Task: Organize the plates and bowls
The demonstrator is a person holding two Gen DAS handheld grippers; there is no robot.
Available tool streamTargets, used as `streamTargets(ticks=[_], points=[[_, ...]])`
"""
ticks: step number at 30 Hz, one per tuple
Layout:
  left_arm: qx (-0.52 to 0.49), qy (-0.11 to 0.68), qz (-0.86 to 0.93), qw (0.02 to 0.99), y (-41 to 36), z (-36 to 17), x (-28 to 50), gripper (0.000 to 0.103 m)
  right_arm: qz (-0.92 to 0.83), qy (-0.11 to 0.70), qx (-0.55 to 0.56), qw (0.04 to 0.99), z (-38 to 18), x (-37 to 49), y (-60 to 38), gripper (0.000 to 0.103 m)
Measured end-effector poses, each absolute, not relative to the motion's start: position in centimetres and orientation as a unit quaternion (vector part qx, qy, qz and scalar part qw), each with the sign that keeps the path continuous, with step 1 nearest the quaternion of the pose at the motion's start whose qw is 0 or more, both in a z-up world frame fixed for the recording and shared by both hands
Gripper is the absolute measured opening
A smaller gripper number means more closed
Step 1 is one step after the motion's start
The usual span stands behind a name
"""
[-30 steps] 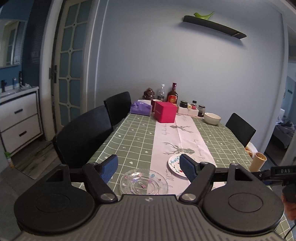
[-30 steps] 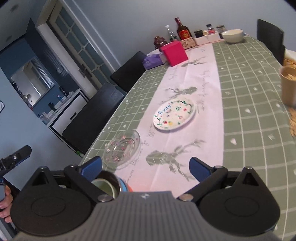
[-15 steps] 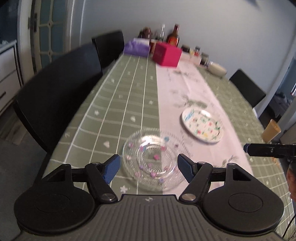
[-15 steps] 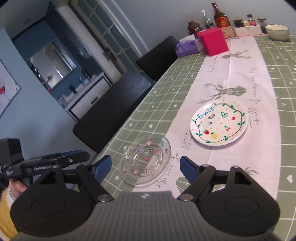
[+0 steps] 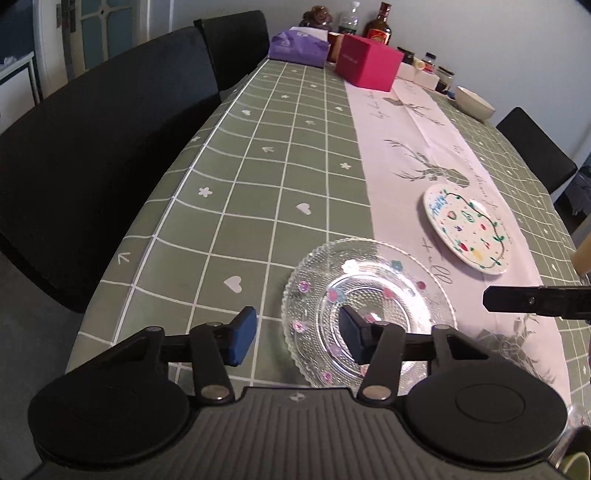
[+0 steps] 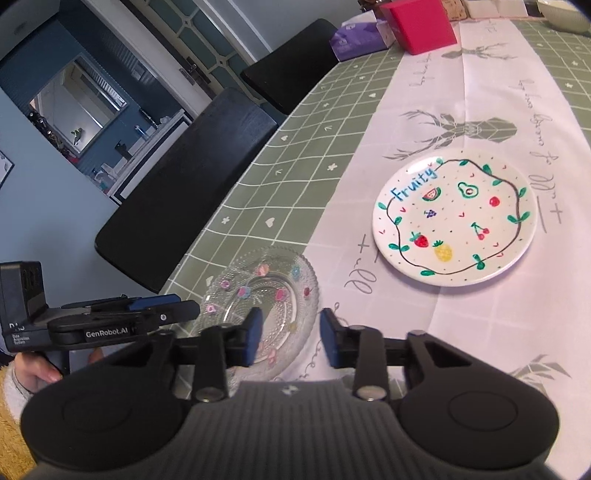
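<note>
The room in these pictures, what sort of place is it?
Most likely a home dining room: a long table under a green checked cloth, black chairs along it, a fruit-painted plate and bottles at the far end.

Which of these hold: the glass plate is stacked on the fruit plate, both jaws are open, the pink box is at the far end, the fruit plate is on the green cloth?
1. The glass plate is stacked on the fruit plate. False: they lie apart.
2. The left gripper and right gripper are open. True.
3. The pink box sits at the far end. True.
4. The fruit plate lies on green cloth. False: it lies on the white runner.
</note>
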State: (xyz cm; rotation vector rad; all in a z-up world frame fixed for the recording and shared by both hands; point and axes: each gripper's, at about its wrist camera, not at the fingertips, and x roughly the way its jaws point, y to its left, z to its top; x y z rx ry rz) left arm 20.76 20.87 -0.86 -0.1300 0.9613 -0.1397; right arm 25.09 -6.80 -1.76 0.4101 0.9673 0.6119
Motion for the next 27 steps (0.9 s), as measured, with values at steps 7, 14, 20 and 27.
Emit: streamTargets(ticks=[7,14,20,27], points=[[-0.128,0.501,-0.076,0.853,22.5,-2.7,22.0,0.042,0.290,0.467,0.216,0.807,-3.7,26.5,-7.1,0.025],[-0.086,0.484,-0.078,0.867,21.0,-2.7,22.0,0.030,0.305,0.471,0.231,0.794,-5.3,26.9,-6.9,0.011],[-0.091,0.485,-0.071,0.867,20.7,-2.7,22.1,0.027,0.317,0.480,0.268,0.773,-7.0,27.4,-6.6,0.009],[-0.046,0.480,-0.071,0.873,19.3,-2.7,21.8,0.043,0.319,0.476,0.307,0.760,-8.0,27.4,-7.5,0.004]])
